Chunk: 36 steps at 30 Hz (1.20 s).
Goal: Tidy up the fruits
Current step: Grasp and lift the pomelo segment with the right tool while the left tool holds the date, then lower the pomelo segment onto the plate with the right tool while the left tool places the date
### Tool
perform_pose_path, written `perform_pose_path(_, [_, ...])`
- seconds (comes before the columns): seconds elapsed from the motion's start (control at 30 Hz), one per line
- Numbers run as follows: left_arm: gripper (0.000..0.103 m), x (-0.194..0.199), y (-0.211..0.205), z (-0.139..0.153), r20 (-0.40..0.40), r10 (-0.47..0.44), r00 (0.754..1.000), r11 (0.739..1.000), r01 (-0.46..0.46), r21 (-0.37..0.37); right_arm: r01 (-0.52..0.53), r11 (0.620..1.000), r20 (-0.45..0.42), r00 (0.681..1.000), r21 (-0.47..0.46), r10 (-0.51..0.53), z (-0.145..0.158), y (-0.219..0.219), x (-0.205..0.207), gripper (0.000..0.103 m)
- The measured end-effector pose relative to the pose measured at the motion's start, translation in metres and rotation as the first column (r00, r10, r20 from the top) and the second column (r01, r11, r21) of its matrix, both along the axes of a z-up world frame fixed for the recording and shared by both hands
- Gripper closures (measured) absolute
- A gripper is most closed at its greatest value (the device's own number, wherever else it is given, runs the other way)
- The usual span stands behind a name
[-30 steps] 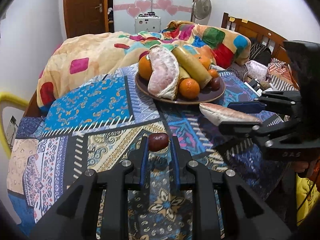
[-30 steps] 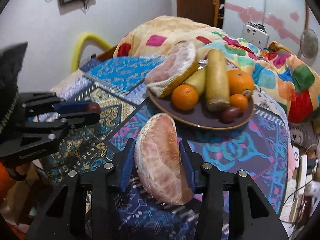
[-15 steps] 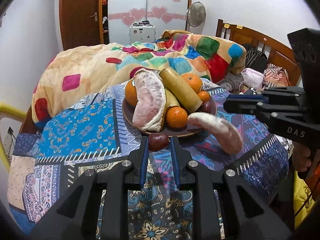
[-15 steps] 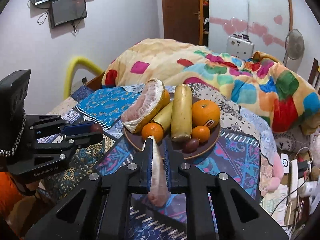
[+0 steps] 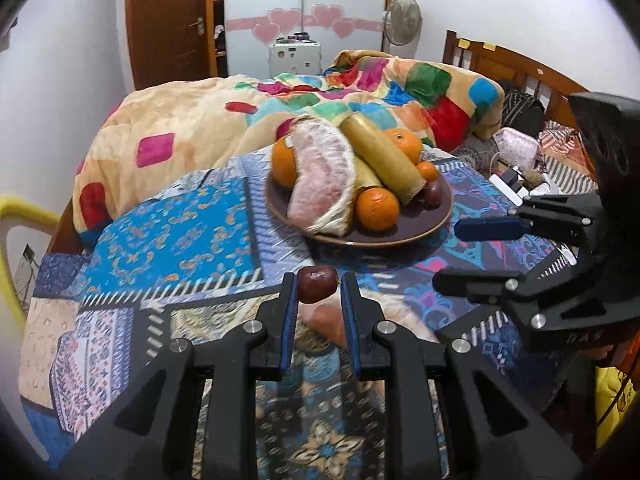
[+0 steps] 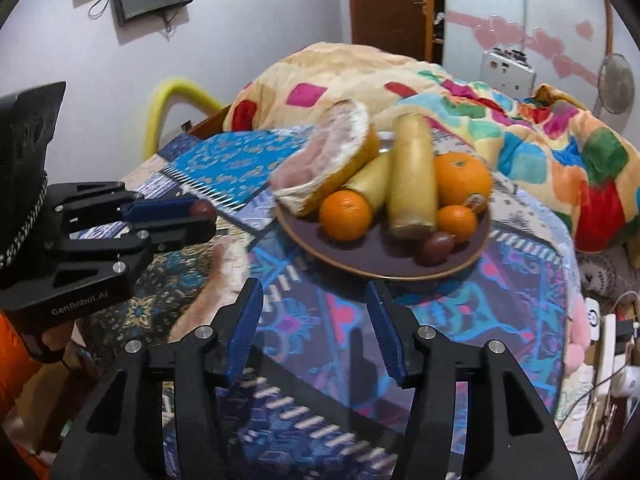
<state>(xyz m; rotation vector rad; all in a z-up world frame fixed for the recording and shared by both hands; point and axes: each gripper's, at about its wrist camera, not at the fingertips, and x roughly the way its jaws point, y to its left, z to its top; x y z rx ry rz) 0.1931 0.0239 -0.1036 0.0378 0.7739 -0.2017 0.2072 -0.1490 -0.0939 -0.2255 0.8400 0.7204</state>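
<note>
Now left gripper (image 5: 317, 290) pinching dark fruit (image 5: 316, 283), right gripper (image 6: 315, 328) spread

Even indoor light from overhead, moderately bright; white walls slightly washed. Soft shadows under plate (image 5: 400, 236) and beneath fingers (image 6: 244, 320) on bedspread (image 5: 176, 240). Strong fisheye bending, black vignette in corners. Right wrist view motion-blurred: fruit and pomelo slice (image 6: 208, 296) smeared. Left wrist view sharper; near pomelo slice below fingers soft.
</note>
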Motion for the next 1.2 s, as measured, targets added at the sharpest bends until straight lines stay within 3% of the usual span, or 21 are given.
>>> perform_pose_path(0.3, [0.082, -0.020, 0.030, 0.000, 0.006, 0.051, 0.999, 0.999, -0.051, 0.009, -0.078, 0.996, -0.032, 0.996, -0.035, 0.077, -0.010, 0.045, -0.010, 0.053])
perform_pose_path(0.5, [0.082, -0.026, 0.040, -0.001, 0.010, 0.059, 0.998, 0.998, -0.059, -0.006, -0.076, 0.985, -0.033, 0.997, -0.156, 0.071, -0.030, 0.070, -0.012, 0.053])
perform_pose_path(0.57, [0.082, -0.027, 0.041, -0.002, 0.011, 0.059, 0.998, 0.998, -0.059, -0.010, -0.069, 0.987, -0.037, 0.997, -0.147, 0.064, -0.028, 0.068, -0.011, 0.053])
perform_pose_path(0.63, [0.082, -0.027, 0.041, -0.004, 0.006, 0.057, 0.998, 0.998, -0.057, -0.013, -0.079, 0.988, -0.048, 0.996, -0.133, 0.074, -0.027, 0.066, -0.010, 0.065])
perform_pose_path(0.8, [0.082, -0.027, 0.036, -0.004, 0.001, 0.050, 0.999, 0.999, -0.050, -0.009, -0.082, 0.990, -0.017, 0.997, -0.117, 0.080, -0.023, 0.057, -0.019, 0.071])
perform_pose_path(0.87, [0.082, -0.026, 0.034, -0.003, 0.003, 0.047, 0.999, 0.999, -0.047, -0.009, -0.072, 0.993, -0.003, 0.997, -0.097, 0.072, -0.018, 0.052, -0.021, 0.079])
perform_pose_path(1.2, [0.082, -0.016, 0.011, 0.004, 0.012, 0.016, 1.000, 1.000, -0.016, -0.013, -0.021, 0.995, 0.109, 0.994, -0.094, 0.031, 0.003, 0.023, -0.032, 0.083])
